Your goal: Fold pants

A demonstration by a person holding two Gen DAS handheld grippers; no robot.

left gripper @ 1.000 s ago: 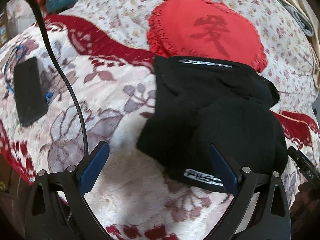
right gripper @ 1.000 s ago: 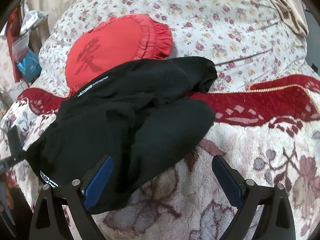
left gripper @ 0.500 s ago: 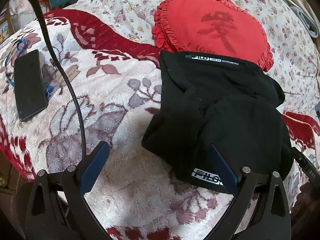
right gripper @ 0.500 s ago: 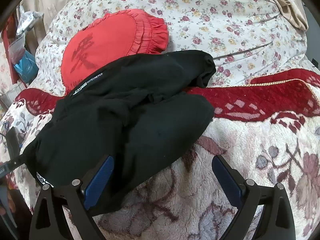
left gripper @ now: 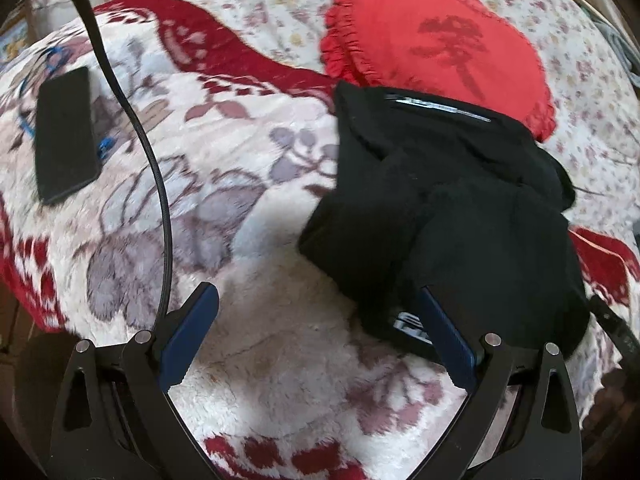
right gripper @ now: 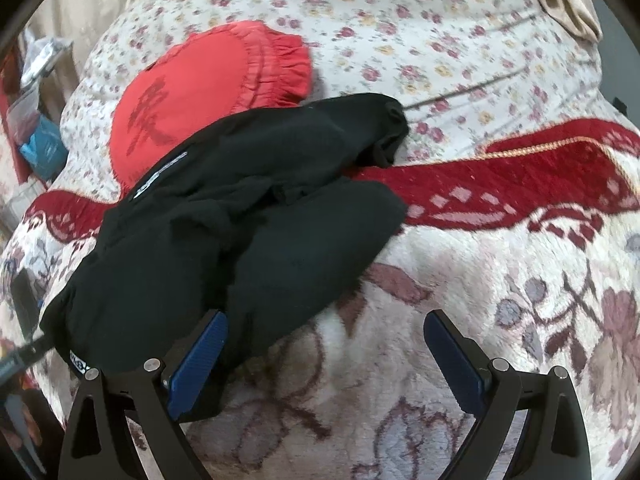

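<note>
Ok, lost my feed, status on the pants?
Both tongs, left and right, open, empty. Black pants bunched on blanket, overlapping red cushion. Phone clear.

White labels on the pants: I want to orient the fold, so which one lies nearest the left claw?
The blocky white logo beside the left claw's right finger, at the near hem of the black pants. The thin white strip lies farther off, by the red cushion.

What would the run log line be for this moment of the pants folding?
stage: pants bunched, partly folded on blanket | left gripper: open | right gripper: open | behind: red cushion
</note>
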